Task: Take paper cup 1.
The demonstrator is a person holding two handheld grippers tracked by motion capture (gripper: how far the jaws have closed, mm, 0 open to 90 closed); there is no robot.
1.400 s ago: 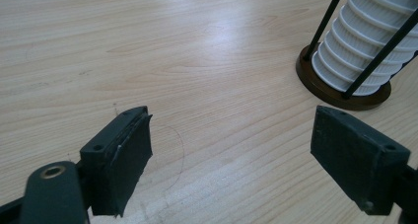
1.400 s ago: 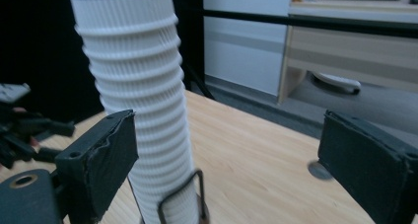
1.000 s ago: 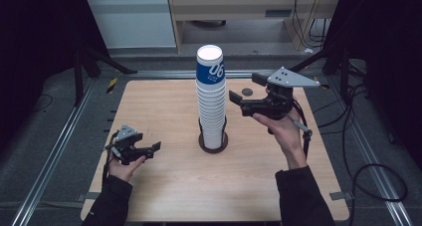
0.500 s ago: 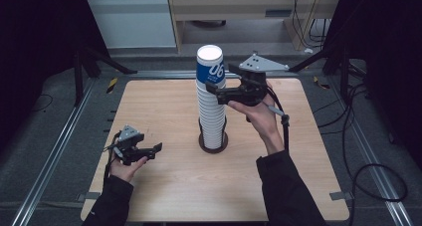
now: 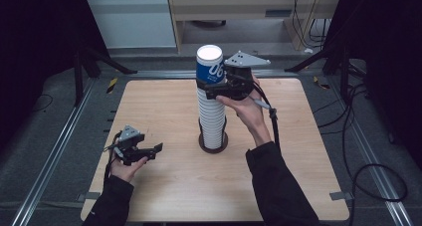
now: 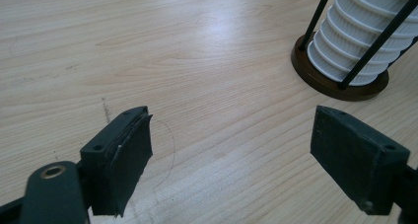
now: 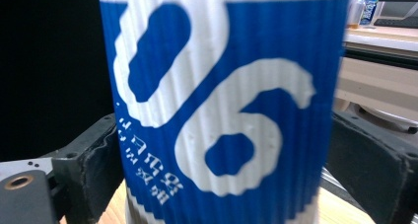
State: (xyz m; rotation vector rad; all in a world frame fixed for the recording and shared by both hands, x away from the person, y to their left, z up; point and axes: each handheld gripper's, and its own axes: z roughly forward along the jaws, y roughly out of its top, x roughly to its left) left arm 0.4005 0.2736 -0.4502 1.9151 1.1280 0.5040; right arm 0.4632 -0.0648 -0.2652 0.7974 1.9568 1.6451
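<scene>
Cup stack [image 5: 213, 111] mid worktop [image 5: 298, 136], in ringed holder. R gripper [image 5: 211, 90] at stack's top: blue top cup [image 7: 222, 100] betw jaws, both touching its sides, gripping. L gripper [image 5: 158, 149] near-left of stack, jaws wide apart, empty.

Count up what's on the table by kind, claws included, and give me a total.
Stack of paper cups: 1
Round dark cup holder base: 1
Handheld claws: 2, left claw and right claw
Total: 4
</scene>
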